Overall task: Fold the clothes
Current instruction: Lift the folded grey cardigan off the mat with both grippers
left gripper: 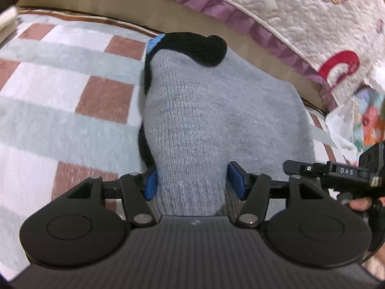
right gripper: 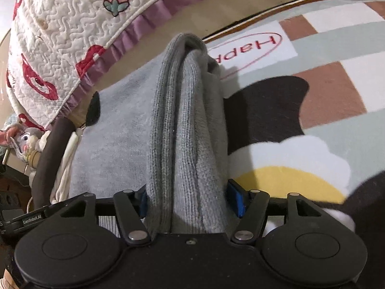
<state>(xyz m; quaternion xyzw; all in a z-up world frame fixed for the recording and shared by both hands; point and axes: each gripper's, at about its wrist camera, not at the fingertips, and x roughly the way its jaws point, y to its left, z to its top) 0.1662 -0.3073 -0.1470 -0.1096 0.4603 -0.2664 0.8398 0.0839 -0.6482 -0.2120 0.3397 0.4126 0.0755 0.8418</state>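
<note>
From your left wrist camera, your left gripper (left gripper: 192,183) pinches a bunched fold of the grey knit garment (left gripper: 211,110), which lies on the checked blanket (left gripper: 72,77) beside a quilted cover (left gripper: 300,12). From your right wrist camera, your right gripper (right gripper: 190,201) clamps a gathered ridge of that garment (right gripper: 187,132).
</note>
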